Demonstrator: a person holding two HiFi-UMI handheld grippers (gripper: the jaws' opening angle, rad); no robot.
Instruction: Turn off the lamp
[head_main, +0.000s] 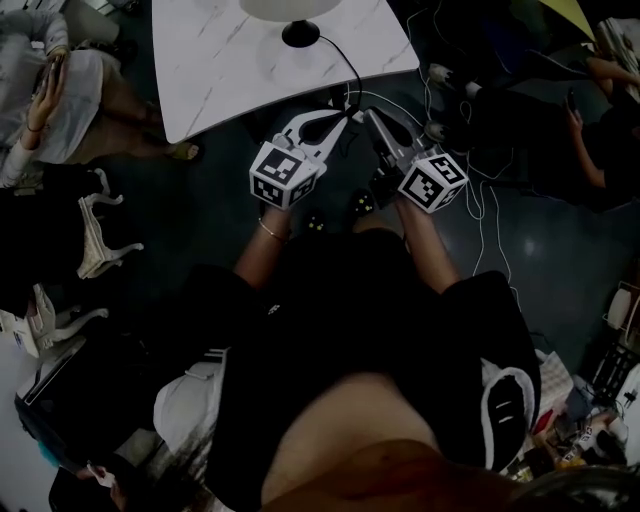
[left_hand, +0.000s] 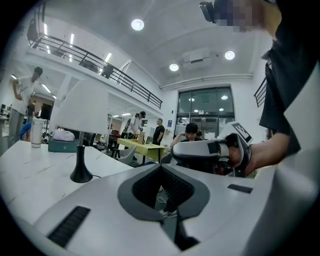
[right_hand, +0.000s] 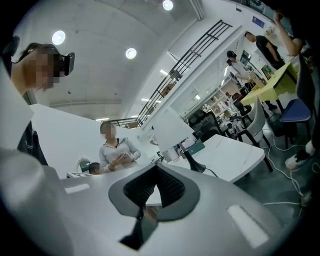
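Lamp (head_main: 292, 10) and hands are well apart. It stands at the far side of the white marble table (head_main: 230, 80), while I hold my left tongs (head_main: 338, 120) and right tongs (head_main: 368, 116) side by side off the table's near edge, tips close together. Both pairs are closed, with nothing between the pads.

The shade looks plain white, with no glow I can swear to, so I cannot say whether the light is on. This would suit a lamp whose switch I have yet to reach, or one already dark.

From above I see the black cord (head_main: 352, 62) run off the table edge, which the gripper views barely show. Only the left gripper view gives the lamp side-on, upright on its slim stem and black base (left_hand: 81, 174), with a teal box (left_hand: 62, 145) behind.
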